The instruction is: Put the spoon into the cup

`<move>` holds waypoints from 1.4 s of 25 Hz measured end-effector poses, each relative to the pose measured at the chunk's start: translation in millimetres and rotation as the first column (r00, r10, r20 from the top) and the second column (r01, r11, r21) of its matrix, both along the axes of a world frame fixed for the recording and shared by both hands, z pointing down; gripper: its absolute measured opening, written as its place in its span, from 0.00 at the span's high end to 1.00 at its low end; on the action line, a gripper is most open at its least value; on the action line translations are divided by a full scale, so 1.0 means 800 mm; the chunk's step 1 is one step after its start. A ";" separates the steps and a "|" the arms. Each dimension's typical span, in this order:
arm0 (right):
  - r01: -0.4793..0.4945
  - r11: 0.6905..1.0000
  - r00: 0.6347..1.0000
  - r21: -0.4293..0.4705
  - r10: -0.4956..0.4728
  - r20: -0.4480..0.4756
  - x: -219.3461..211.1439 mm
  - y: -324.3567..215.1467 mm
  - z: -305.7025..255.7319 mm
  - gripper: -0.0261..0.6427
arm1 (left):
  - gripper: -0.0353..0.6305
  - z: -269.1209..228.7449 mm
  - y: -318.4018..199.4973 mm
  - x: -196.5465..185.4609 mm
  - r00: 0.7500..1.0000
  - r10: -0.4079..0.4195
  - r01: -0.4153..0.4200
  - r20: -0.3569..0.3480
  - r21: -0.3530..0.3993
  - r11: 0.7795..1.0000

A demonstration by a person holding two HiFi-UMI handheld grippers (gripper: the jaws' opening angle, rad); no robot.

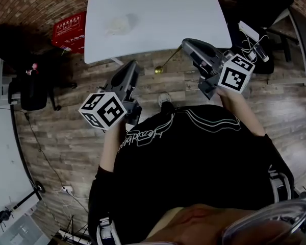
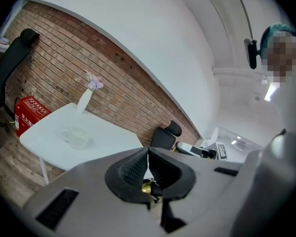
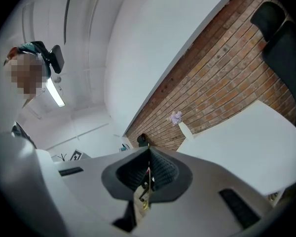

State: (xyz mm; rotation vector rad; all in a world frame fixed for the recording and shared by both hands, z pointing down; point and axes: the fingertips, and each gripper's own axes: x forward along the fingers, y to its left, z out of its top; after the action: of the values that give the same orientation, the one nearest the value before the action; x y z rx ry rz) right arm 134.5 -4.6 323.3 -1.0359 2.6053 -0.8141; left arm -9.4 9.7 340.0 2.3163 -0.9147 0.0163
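A thin gold spoon [image 1: 163, 64] hangs over the wooden floor just before the white table [image 1: 194, 19]. My right gripper [image 1: 186, 46] is shut on its handle, and the bowl points down and left. In the right gripper view the handle [image 3: 147, 184] runs between the closed pads. The pale translucent cup [image 1: 117, 24] stands on the table's left part, and it also shows in the left gripper view [image 2: 78, 137]. My left gripper [image 1: 132, 65] is shut and holds nothing, short of the table edge. The spoon's gold bowl [image 2: 147, 185] shows just below its pads.
A white vase with flowers [image 2: 86, 98] stands at the table's back by the brick wall. A red box [image 1: 69, 32] lies on the floor left of the table. Black office chairs stand at the left [image 1: 30, 86] and the back right [image 1: 265, 4].
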 end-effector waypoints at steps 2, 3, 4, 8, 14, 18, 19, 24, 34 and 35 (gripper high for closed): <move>0.001 1.000 1.000 0.002 -0.001 -0.003 -0.004 -0.049 -0.004 0.96 | 0.94 -0.001 -0.047 -0.009 1.000 -0.013 0.013 -0.003 -0.002 1.000; 0.003 1.000 1.000 0.002 -0.003 -0.005 -0.009 -0.077 -0.007 0.96 | 0.94 -0.002 -0.074 -0.016 1.000 -0.019 0.019 -0.006 -0.006 1.000; 0.007 1.000 1.000 0.002 -0.007 -0.008 -0.015 -0.102 -0.011 0.96 | 0.94 -0.002 -0.098 -0.022 1.000 -0.024 0.024 -0.008 -0.010 1.000; 0.017 1.000 1.000 0.009 -0.017 -0.016 -0.032 -0.162 -0.018 0.96 | 0.94 -0.001 -0.151 -0.041 0.999 -0.043 0.042 -0.015 -0.015 0.999; 0.027 1.000 1.000 -0.001 -0.027 -0.016 -0.047 -0.213 -0.010 0.96 | 0.94 0.012 -0.189 -0.055 0.998 -0.058 0.058 0.009 -0.031 0.998; 0.037 0.999 0.999 -0.006 -0.037 0.003 -0.053 -0.231 -0.005 0.96 | 0.94 0.021 -0.201 -0.067 0.996 -0.088 0.089 0.028 -0.043 0.995; 0.038 0.999 0.999 -0.008 -0.038 0.005 -0.054 -0.235 -0.003 0.96 | 0.94 0.023 -0.203 -0.069 0.995 -0.094 0.095 0.032 -0.046 0.994; 0.057 0.998 0.998 -0.027 -0.056 0.013 -0.069 -0.269 0.008 0.96 | 0.94 0.038 -0.219 -0.083 0.992 -0.126 0.128 0.029 -0.080 0.989; 0.064 0.997 0.998 -0.032 -0.064 0.025 -0.094 -0.340 0.013 0.96 | 0.94 0.045 -0.268 -0.094 0.988 -0.148 0.152 0.043 -0.105 0.983; 0.065 0.997 0.998 -0.037 -0.064 0.025 -0.097 -0.347 0.015 0.96 | 0.94 0.046 -0.273 -0.097 0.987 -0.152 0.156 0.044 -0.108 0.982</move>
State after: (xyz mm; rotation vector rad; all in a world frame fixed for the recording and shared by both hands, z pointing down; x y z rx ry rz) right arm 56.8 -282.6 335.4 -0.9505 2.6257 -0.8876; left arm -86.7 -209.1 377.1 2.1440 -1.0812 0.0419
